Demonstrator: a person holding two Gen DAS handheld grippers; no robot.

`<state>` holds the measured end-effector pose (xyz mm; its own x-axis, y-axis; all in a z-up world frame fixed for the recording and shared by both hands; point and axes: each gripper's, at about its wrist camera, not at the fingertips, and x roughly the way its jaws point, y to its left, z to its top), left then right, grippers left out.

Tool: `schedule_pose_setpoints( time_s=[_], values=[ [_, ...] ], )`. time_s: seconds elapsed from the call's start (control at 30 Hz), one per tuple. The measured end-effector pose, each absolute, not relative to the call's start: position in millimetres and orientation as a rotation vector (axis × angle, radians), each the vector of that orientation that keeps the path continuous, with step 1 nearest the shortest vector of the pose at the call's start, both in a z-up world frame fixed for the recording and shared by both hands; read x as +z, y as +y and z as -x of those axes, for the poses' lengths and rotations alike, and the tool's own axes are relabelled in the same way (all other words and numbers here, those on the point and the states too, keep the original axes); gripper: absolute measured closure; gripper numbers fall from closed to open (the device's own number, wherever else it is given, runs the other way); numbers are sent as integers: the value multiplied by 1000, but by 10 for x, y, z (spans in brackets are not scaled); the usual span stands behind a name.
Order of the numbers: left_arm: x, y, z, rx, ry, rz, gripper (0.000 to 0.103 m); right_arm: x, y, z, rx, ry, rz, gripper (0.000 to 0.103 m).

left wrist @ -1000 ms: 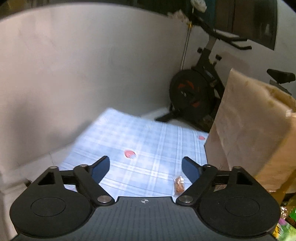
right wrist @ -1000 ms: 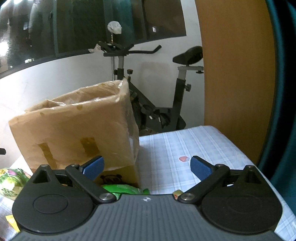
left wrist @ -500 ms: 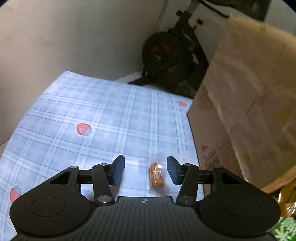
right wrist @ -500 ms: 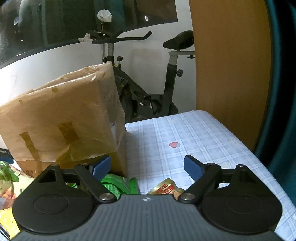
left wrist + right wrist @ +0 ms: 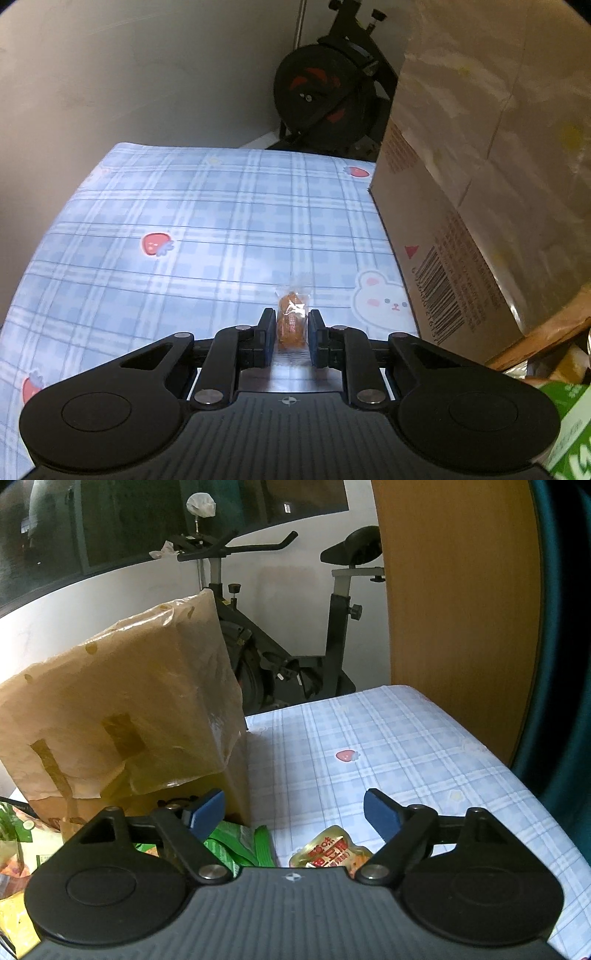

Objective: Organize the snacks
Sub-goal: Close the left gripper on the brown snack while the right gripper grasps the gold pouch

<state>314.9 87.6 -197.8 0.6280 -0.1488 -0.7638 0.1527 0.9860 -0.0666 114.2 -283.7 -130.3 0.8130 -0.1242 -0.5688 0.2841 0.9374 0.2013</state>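
Your left gripper (image 5: 291, 328) has its jaws pinching a small clear-wrapped candy (image 5: 291, 321); only its far half shows past the pads, and the near end of the wrapper is lost between them and blurred. The candy lies on the blue plaid cloth (image 5: 207, 229) of the table, at 6 o'clock in the left wrist view. At 3 o'clock a cardboard box (image 5: 461, 221) fills the right side, its top cut off by the frame and its print too warped to read. At 5 o'clock a green pack (image 5: 569, 432) is mostly out of frame. At 12 o'clock, beyond the table edge, a black exercise bike (image 5: 325, 92) shows only its flywheel; the rest is cut off.

Your right gripper (image 5: 295, 810) has its jaws spread and closing a little, with nothing pressed by the pads. Under them at 6 o'clock lies a yellow pouch (image 5: 330, 851) with red print, its near part hidden by the gripper body. Just left of it is a green bag (image 5: 240, 843), half covered by the left finger. At 9 o'clock more packs (image 5: 18, 845) are cropped at the edge and hard to tell apart. The box stands at 10 o'clock, wrapped in glossy film; its base hides behind the finger. Farther back, at 12 o'clock, is the bike, and at 2 o'clock a wooden panel (image 5: 454, 590) runs out of frame.
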Motion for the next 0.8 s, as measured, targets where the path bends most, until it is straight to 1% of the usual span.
schedule_pose_setpoints(
  time_s=[0.2,0.47,0.63,0.7,0.8],
  values=[
    [-1862,986,-2974,-136,849,25,84,-1361,-2871,-1092,-234,596,-296,21],
    [-1685,1220,-2688,-52,806,76,84,-1419,-2975,-929,-269,609,-299,21],
    [-1579,1308,-2453,-6,773,121,84,-1495,-3017,-850,-275,629,-265,23],
    [-1537,1304,-2368,13,759,112,84,-1528,-3018,-857,-268,642,-228,27],
    [-1453,1332,-2234,28,737,123,84,-1598,-3026,-892,-242,670,-168,28]
  ],
)
